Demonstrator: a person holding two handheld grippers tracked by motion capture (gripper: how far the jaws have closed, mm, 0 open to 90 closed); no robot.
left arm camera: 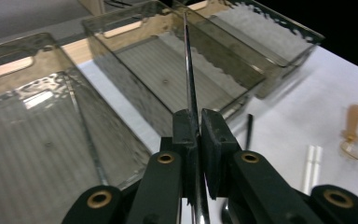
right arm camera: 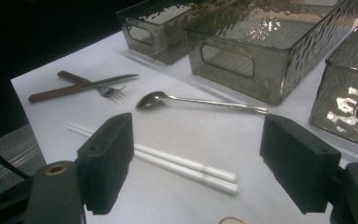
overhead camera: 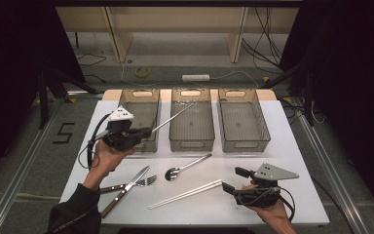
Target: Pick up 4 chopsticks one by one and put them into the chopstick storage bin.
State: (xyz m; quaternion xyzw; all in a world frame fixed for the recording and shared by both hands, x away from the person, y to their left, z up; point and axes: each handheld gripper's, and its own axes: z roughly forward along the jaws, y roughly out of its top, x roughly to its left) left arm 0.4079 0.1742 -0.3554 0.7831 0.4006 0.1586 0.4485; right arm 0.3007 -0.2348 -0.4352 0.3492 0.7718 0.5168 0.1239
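My left gripper (overhead camera: 143, 132) hovers over the front of the left bin (overhead camera: 139, 117) and is shut on a thin metal utensil (overhead camera: 175, 117). Its slim shaft slants up and right, with the far end over the middle bin (overhead camera: 191, 139). In the left gripper view the jaws (left arm camera: 199, 126) pinch that shaft (left arm camera: 189, 70), and the held end is hidden behind them. My right gripper (overhead camera: 231, 179) rests low at the table's front right, open with nothing between its jaws. In the right gripper view (right arm camera: 200, 154) it faces the white chopsticks (right arm camera: 168, 163) and a metal spoon (right arm camera: 191, 99).
Three smoky clear bins stand in a row at the back, the right bin (overhead camera: 243, 122) included. On the white table (overhead camera: 292, 161) lie a spoon (overhead camera: 187, 166), a pair of white chopsticks (overhead camera: 185, 194), and a wooden-handled knife (overhead camera: 124, 191) crossed over a fork (overhead camera: 131, 184).
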